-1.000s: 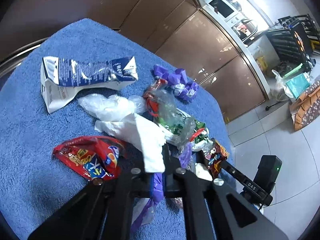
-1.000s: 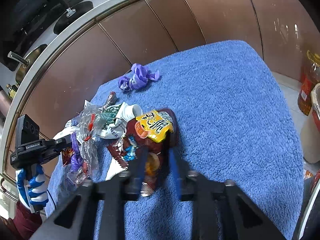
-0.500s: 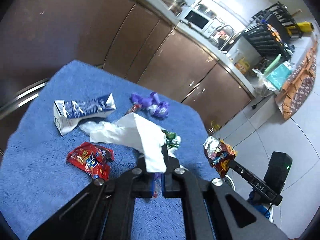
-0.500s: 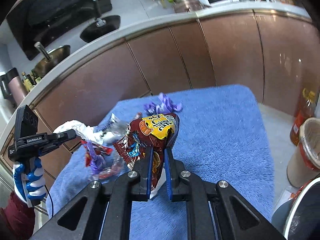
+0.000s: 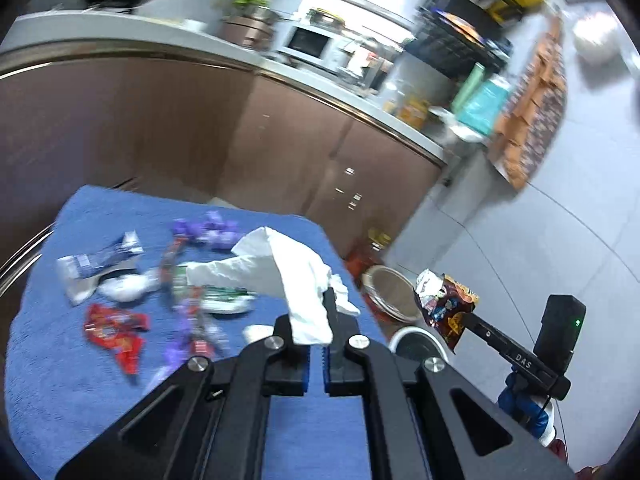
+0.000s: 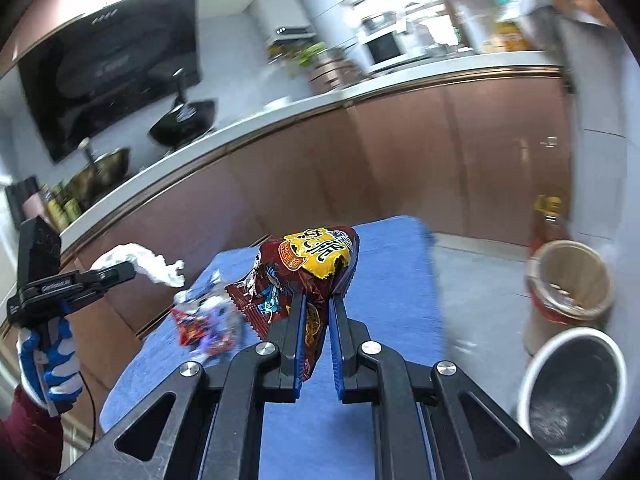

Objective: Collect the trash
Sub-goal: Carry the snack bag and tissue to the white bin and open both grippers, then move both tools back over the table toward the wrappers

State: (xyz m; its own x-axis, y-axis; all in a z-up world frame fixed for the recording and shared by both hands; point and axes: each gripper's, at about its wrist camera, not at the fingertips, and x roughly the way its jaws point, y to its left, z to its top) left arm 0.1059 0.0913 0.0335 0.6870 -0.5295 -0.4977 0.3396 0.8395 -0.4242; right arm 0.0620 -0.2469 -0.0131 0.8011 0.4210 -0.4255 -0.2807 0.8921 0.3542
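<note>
Both grippers clamped on trash, lifted above the desk [image 5: 72,400].
Your left gripper [image 5: 316,320] pinches a white tissue [image 5: 288,276]; your right gripper [image 6: 318,312] pinches a brown snack bag [image 6: 308,276]. Remaining wrappers [image 5: 116,328] are motion-blurred, labels unreadable; the white bin [image 6: 572,392] is cut off.

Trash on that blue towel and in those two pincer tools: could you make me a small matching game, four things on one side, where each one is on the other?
Things:
1. white tissue
2. dark snack bag
3. red wrapper
4. white bin

Places:
A. lying on the blue towel
B. standing on the floor
C. pinched in the left gripper
D. pinched in the right gripper

Pairs: 1-C, 2-D, 3-A, 4-B
</note>
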